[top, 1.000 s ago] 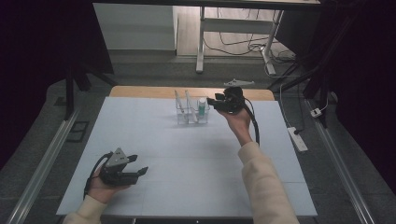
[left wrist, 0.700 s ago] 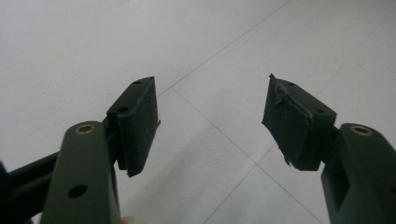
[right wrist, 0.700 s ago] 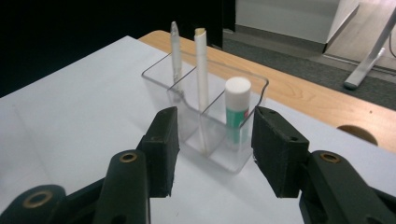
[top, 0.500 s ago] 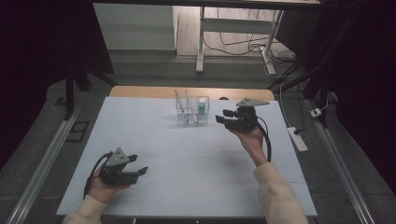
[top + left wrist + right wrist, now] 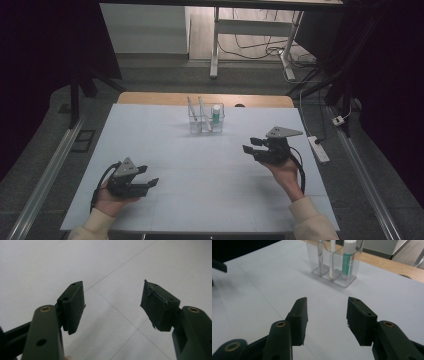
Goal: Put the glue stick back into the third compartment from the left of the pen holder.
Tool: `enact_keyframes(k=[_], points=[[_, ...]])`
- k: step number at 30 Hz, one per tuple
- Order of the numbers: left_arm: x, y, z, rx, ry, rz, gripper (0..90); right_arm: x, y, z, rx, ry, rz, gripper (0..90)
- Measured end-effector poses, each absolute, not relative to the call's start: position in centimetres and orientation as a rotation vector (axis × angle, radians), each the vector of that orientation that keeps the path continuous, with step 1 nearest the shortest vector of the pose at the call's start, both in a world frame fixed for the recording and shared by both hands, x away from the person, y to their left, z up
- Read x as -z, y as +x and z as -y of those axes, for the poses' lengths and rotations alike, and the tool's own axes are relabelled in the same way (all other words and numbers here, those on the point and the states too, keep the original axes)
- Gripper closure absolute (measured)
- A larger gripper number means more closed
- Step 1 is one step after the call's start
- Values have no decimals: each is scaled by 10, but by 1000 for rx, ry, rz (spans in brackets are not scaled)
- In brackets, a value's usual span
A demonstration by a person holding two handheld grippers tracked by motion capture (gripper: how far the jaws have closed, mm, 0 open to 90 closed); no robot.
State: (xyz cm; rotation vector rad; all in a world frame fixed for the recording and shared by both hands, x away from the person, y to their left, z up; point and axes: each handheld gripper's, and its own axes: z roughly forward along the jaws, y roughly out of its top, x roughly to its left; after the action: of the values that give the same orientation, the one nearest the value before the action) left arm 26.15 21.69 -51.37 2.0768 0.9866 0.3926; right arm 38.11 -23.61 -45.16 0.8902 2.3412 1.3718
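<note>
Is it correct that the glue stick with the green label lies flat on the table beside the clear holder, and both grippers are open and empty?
Not quite. The glue stick stands upright inside the clear holder, in an end compartment, as the right gripper view shows. The rest holds: the left gripper and the right gripper are open and empty.

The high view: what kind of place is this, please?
Probably a lab or recording room, not a home: a bare white table under a fixed camera, loose cables on the floor, a power strip, and a clear organizer.
</note>
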Motion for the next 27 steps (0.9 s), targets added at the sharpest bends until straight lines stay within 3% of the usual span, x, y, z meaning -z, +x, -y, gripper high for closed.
enact_keyframes(k=[27], points=[[515,264,-219,-386,2073,-1003,352,486,324,295,-1252,875,-2376,495]])
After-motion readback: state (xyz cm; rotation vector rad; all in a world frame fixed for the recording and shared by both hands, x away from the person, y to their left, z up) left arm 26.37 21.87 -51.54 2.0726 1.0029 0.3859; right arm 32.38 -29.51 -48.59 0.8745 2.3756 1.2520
